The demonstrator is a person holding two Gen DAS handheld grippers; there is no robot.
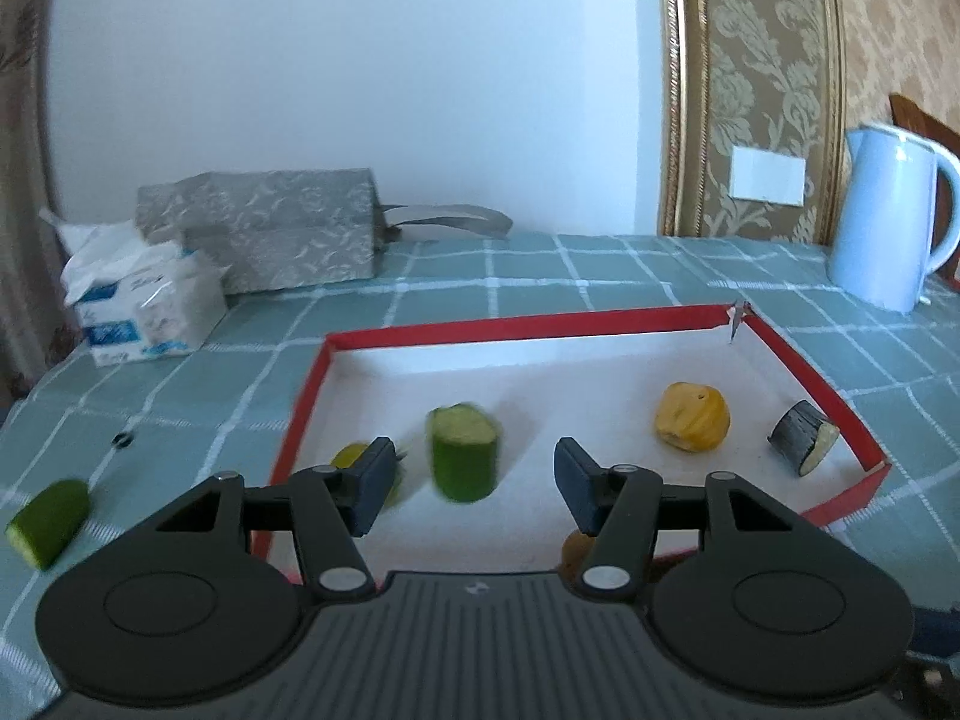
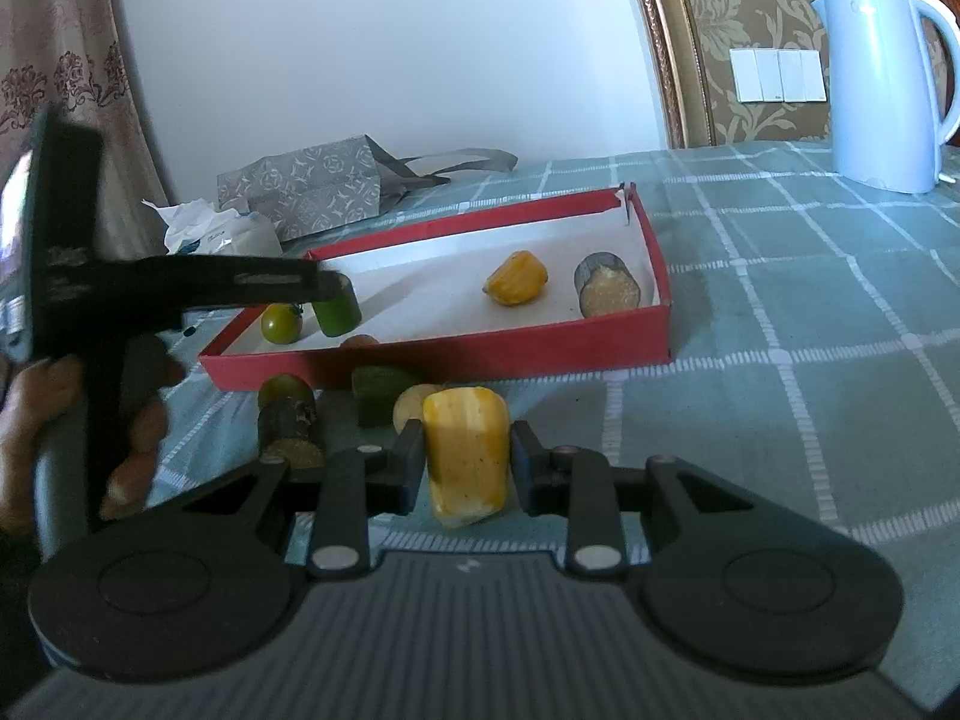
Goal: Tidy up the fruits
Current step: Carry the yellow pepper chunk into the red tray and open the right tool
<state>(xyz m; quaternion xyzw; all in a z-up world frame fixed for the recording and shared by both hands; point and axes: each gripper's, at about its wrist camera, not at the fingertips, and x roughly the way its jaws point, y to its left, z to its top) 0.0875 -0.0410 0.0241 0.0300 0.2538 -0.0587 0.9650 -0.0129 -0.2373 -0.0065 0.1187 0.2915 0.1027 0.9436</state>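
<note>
- I'm working in a home, by the look of it a lived-in room
- My tabletop [image 1: 600, 276] wears a teal checked cloth
- A pale blue electric kettle [image 1: 888, 216] stands at its far corner
- Gold damask wallpaper [image 1: 774, 60] in a gilt frame, with a light switch plate [image 2: 777, 75]
- A floral curtain [image 2: 66, 60], a tissue pack [image 1: 144, 312] and a patterned gift bag [image 1: 270, 234] lie about

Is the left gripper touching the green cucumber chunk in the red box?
Apart: left wrist view shows the left gripper open, clear gaps beside the cucumber chunk.
</note>
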